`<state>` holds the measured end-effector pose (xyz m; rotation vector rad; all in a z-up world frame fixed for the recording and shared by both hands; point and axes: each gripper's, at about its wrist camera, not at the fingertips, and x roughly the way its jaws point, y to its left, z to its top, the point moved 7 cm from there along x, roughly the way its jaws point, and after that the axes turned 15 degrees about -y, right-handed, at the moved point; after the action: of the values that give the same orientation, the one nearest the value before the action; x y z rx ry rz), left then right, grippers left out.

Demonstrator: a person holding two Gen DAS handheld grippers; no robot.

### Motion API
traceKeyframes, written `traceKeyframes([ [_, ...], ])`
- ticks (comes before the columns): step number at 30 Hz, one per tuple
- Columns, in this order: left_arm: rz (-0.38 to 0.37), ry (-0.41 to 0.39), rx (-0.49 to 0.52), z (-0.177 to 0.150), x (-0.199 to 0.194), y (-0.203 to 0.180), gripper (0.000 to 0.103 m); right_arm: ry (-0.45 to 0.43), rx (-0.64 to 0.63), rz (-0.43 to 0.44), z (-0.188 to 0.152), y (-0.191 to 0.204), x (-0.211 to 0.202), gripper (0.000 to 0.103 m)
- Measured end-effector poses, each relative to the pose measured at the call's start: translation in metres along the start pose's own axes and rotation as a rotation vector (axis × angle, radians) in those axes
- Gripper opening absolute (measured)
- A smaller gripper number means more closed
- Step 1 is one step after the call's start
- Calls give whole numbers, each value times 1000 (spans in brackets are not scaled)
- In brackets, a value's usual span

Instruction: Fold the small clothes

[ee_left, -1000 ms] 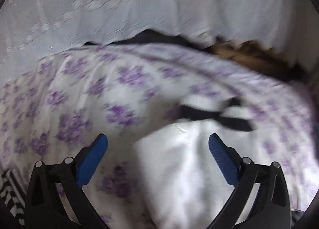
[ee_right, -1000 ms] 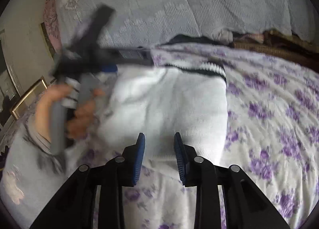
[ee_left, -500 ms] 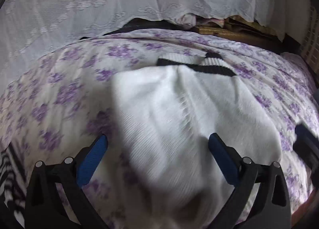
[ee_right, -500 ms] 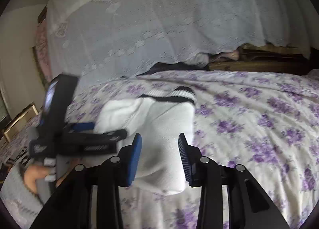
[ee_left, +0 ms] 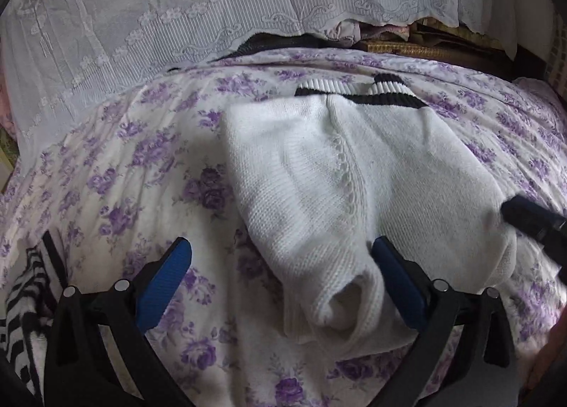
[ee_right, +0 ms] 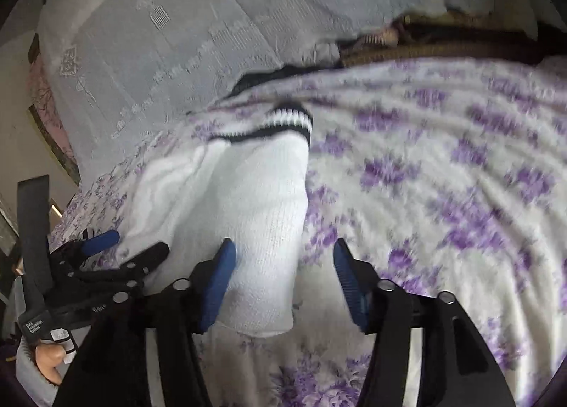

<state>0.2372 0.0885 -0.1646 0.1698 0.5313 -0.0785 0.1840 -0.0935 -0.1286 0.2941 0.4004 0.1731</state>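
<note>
Left wrist: left tool (ee_left: 280, 276) hanging wide open over white sweater (ee_left: 354, 187) lying folded on floral bed (ee_left: 117, 173), gripping nothing. Right wrist: right tool (ee_right: 283, 279) jaws opening, sweater's edge (ee_right: 262, 230) between them, lying loose.

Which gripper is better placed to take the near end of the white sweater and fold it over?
Left, probably. The left gripper is open with the white sweater's bunched near end between its fingers. The right gripper is opening at the sweater's side edge.
</note>
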Motion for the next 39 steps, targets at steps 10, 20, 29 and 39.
traceKeyframes([
  [10,43,-59,21,11,-1,2,99,11,-71,-5,24,19,49,47],
  [20,47,-55,46,8,3,-2,99,30,23,3,9,-5,52,51],
  [29,3,-65,6,10,-3,-1,99,127,-71,20,-20,10,34,51],
  [39,-361,122,-320,-4,17,2,99,110,163,110,-4,-15,26,67],
])
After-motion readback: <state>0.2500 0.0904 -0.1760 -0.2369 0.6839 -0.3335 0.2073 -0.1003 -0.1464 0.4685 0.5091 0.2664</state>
